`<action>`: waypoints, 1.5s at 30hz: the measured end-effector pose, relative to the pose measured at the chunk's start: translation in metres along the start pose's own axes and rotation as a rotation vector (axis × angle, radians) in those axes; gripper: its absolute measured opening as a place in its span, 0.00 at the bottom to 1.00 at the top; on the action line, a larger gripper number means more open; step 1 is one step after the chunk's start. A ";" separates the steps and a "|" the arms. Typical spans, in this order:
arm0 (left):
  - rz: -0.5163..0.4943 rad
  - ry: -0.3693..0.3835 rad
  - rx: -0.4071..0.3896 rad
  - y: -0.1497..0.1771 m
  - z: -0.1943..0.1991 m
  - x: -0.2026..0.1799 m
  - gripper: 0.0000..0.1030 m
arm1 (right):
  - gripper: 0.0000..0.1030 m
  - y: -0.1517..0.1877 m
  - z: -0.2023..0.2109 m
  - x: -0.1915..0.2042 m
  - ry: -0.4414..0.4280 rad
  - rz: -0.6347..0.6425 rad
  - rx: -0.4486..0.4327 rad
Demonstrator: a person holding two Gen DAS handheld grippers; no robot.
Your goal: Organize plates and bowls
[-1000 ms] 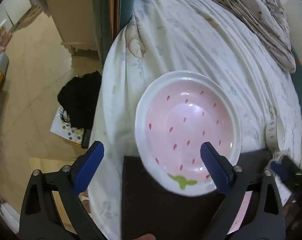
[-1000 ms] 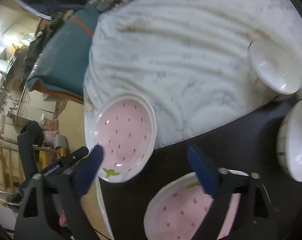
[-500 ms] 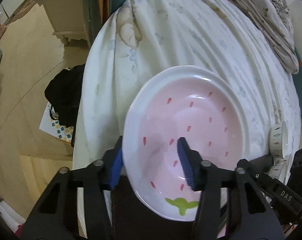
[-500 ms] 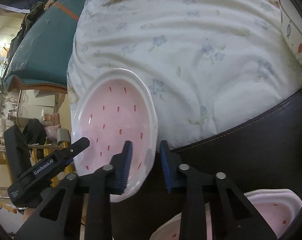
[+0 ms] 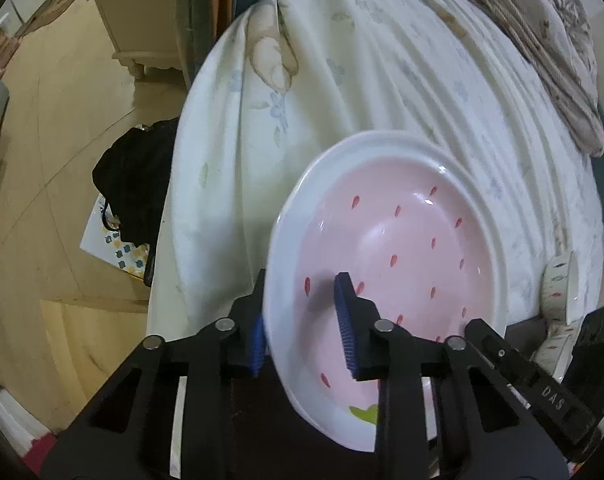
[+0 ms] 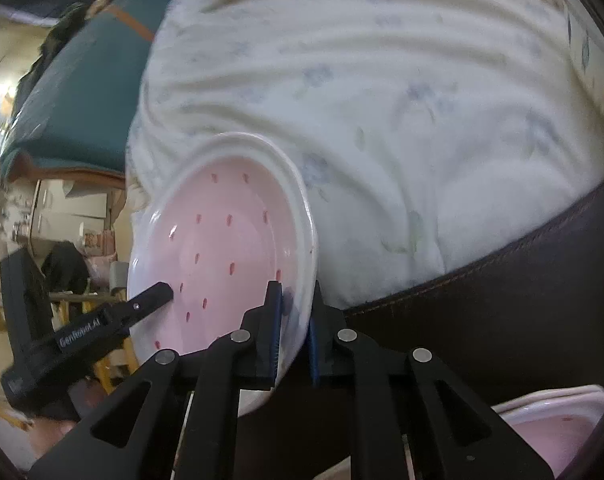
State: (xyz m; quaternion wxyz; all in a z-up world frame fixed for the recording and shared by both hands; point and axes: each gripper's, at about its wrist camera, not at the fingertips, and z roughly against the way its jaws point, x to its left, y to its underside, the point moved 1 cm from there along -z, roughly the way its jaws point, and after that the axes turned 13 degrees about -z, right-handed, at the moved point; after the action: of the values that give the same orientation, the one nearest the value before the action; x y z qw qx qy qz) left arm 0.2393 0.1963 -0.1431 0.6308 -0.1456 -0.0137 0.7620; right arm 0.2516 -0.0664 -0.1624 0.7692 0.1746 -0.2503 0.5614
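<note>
1. While I watch both wrist feeds, my left gripper [image 5: 302, 320] is clenched on the left rim of the pink strawberry-patterned ceramic plate with a white rim [image 5: 397, 256]: one blue pad sits under the edge, the other on the pink face.
2. Plate is tilted, lying against the white floral bedsheet [image 5: 381, 60] above the dark brown leather surface [image 6: 501, 280].
3. My right gripper [image 6: 294, 328] grasps the same plate on its right rim, pads pressed to either side of the white edge.
4. Left gripper's black finger shows in the right wrist view, resting on the plate's far side.
5. Right of the plate, small white bowls with coloured leaf marks [image 5: 559, 292] stand on edge at the sheet's border.
6. Second pink plate [image 6: 557, 424] lies on the leather, lower right corner, partly cut off.
</note>
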 end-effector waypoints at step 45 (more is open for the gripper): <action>-0.340 0.075 -0.106 0.171 0.108 -0.179 0.20 | 0.14 0.099 0.214 -0.118 -0.024 0.080 -0.136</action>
State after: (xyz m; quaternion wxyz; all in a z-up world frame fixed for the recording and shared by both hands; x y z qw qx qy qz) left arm 0.0785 0.0061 -0.0383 0.7420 -0.2026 -0.0548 0.6368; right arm 0.0887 -0.2447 -0.0580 0.7532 0.1188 -0.3038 0.5712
